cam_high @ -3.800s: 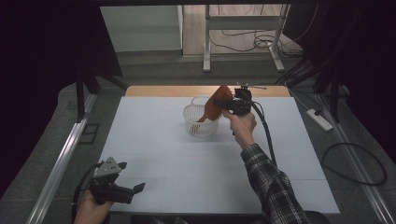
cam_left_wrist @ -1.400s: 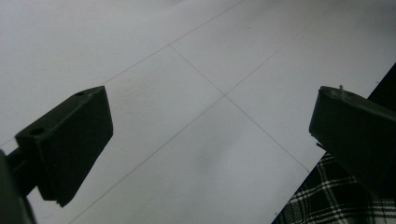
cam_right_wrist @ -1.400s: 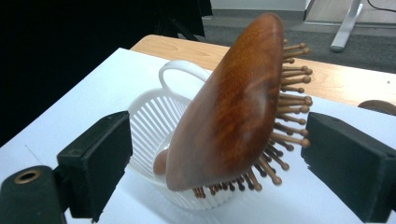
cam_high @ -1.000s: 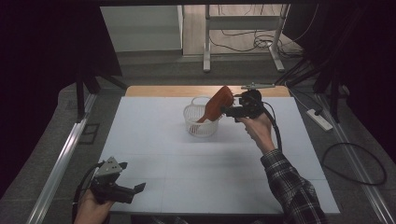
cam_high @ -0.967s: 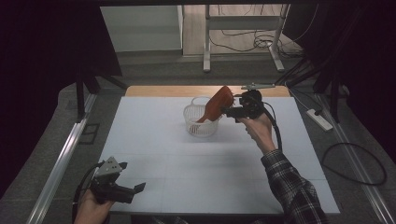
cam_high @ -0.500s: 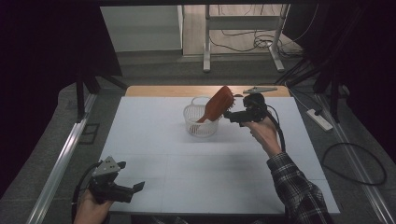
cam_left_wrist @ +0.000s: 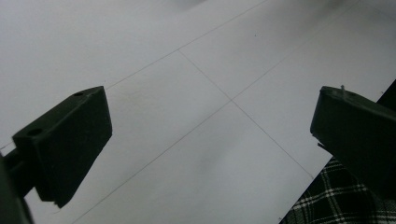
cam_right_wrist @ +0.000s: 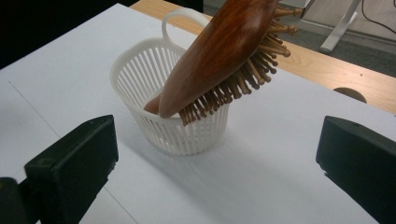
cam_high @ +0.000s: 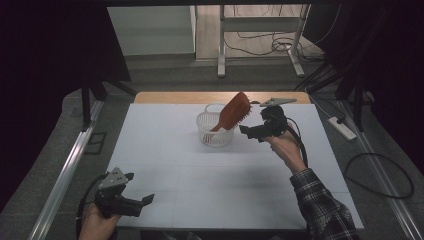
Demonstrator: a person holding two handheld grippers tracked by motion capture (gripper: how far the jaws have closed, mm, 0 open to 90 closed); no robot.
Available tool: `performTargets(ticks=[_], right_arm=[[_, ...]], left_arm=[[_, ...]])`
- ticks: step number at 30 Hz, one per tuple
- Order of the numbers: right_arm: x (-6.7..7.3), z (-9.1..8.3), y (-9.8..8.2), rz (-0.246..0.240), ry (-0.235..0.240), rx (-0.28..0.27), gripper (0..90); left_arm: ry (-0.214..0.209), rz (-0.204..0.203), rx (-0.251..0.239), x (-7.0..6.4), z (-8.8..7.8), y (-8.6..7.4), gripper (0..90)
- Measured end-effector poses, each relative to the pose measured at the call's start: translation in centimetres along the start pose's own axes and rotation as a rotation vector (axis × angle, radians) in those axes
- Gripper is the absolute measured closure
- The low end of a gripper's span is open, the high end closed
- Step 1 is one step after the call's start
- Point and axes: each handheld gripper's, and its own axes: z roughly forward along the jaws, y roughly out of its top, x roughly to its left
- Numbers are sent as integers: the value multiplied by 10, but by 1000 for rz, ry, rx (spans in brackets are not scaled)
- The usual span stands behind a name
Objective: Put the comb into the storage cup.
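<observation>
1. We see the right claw (cam_high: 248, 133) held out just right of the white basket (cam_high: 216, 134) – its jaws have just been opening, now wide and empty.
2. The wooden hairbrush (cam_high: 233, 111) stands tilted in that basket, handle down.
3. The left claw (cam_high: 141, 194) rests low at the worktop (cam_high: 165, 150) near edge – jaws wide, empty.
4. We find no readable writing.

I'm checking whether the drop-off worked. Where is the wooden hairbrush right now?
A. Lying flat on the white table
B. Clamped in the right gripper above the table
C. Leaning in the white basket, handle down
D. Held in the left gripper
C: the hairbrush stands tilted in the basket, handle inside and bristle head leaning over the rim, while the right gripper is open and apart from it.
</observation>
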Motion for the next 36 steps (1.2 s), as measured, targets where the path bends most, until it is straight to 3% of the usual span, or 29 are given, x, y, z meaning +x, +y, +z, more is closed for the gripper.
performTargets(ticks=[11, 19, 36], right_arm=[[4, -2, -12, -34, 3, 41, 0], [3, -4, -19, -11, 31, 57, 0], [4, -15, -34, -41, 21, 43, 0]], left_arm=[[-3, 2, 5, 0, 1, 0, 0], [-6, 5, 5, 0, 0, 0, 0], [-5, 0, 4, 0, 0, -1, 0]])
